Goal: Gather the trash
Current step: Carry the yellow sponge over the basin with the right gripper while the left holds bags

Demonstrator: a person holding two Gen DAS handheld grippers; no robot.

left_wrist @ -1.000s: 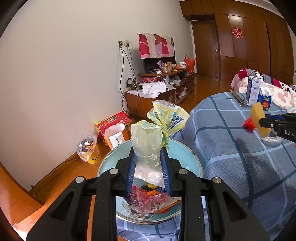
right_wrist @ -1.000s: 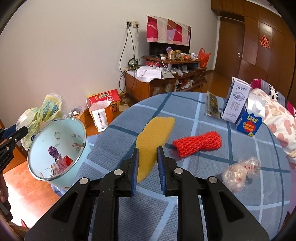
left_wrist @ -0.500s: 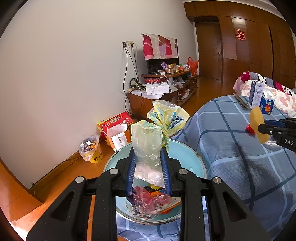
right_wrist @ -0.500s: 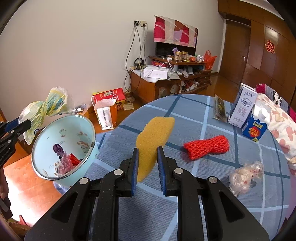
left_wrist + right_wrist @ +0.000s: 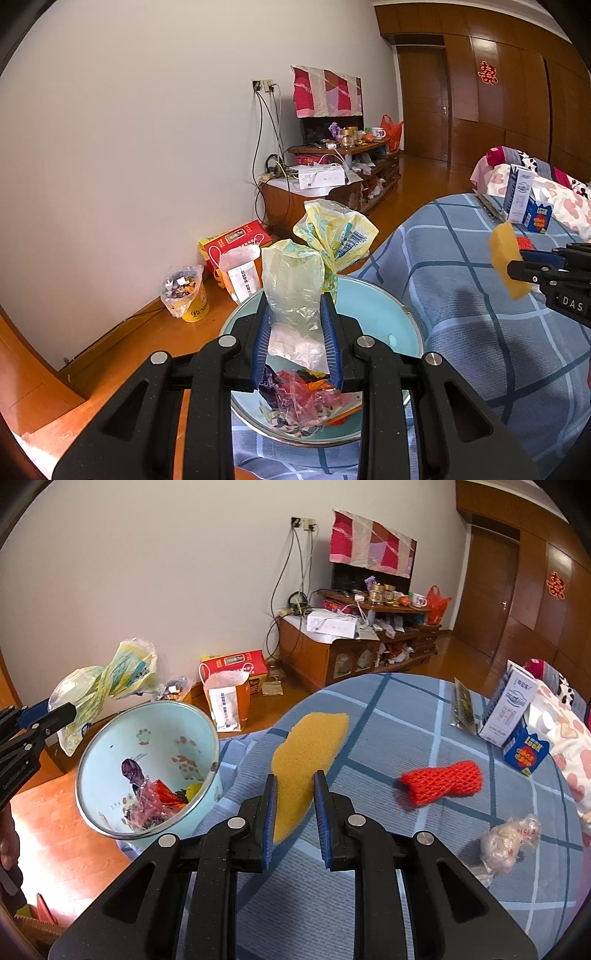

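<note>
Trash sits in two grips at once. The left gripper [image 5: 295, 341] has its fingers [image 5: 260, 341] clamped on a crumpled clear plastic bag [image 5: 293, 291], whose yellow-and-white printed end [image 5: 334, 230] flares up above the fingertips. This gripper hangs over a pale blue enamel basin [image 5: 373, 306], which rests at the edge of the round surface [image 5: 480, 332] covered in a blue checked cloth. Inside the basin lie pink, red and purple wrappers [image 5: 303, 397].

The right gripper [image 5: 295, 808] has its fingers [image 5: 269, 812] closed on a yellow sponge-like foam piece [image 5: 306, 753], lifted clear of the cloth and standing up and forward from the fingertips. In the right wrist view the basin [image 5: 177, 723] lies to the left of the foam piece, near it but apart, tilted so its inside shows, with the wrappers [image 5: 151, 805] heaped at the bottom.

On the cloth to the right of the foam piece lie a red foam net sleeve [image 5: 443, 782] and, nearer the camera, a crumpled clear plastic wrapper [image 5: 511, 840]. Farther back stand a white carton [image 5: 508, 712] and a small blue box [image 5: 526, 749], touching each other, with a flat dark packet [image 5: 461, 705] just beside them.

On the wooden floor by the wall stand a red box [image 5: 236, 662] and a white paper bag [image 5: 225, 701].
</note>
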